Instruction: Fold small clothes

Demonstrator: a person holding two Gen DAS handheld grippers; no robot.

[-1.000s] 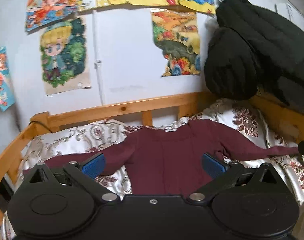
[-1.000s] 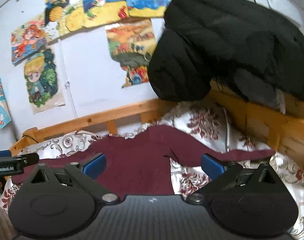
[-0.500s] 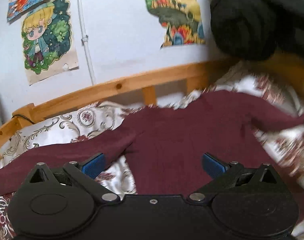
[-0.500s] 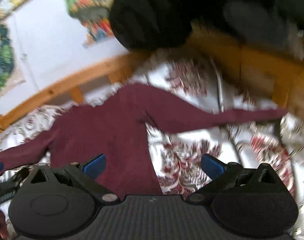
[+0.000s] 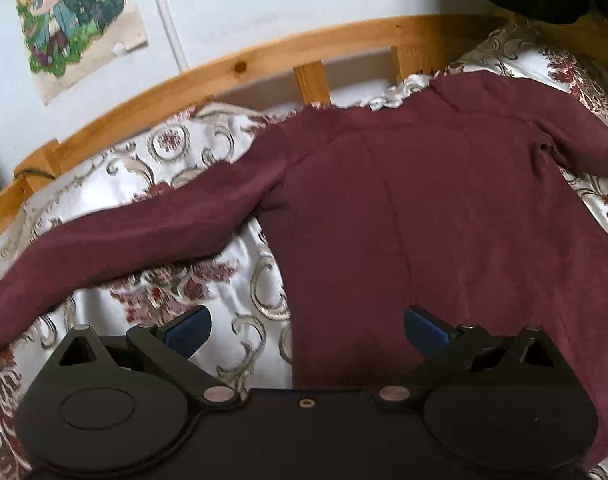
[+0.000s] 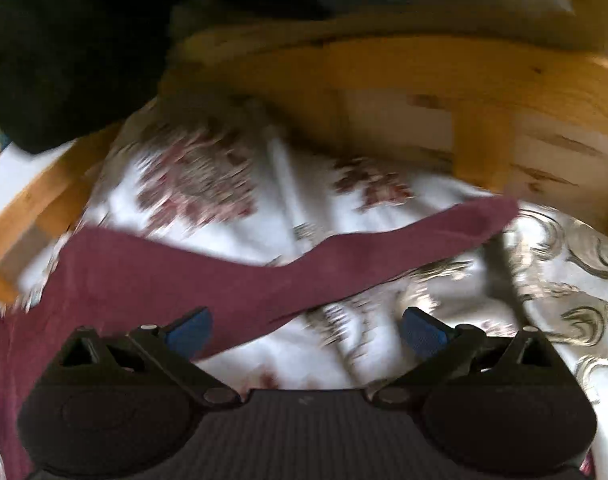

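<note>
- A maroon long-sleeved top is lying spread flat on a bed, over a white bedspread patterned with red flowers and grey scrolls.
- Its body is running from near the wooden bed rail down toward the left wrist camera, and its neckline is sitting close to that rail.
- One sleeve is stretching out across the bedspread to the left edge of the left wrist view; the other sleeve is reaching out the opposite way, its cuff lying near the wooden side board of the bed.
- The left tool is hovering released above the top's lower body edge, its blue pads standing wide apart, one over the bedspread and one over the maroon cloth; it is grasping nothing.
- The right tool is hanging released too, jaws wide, with one pad over the base of the sleeve and the other over bare bedspread; whether it is touching the cloth cannot be told, as this view is blurred.
- A black padded jacket is hanging over the bed's corner, above the bedspread.
- A cartoon poster and a white pipe are showing on the pale wall behind the rail.
</note>
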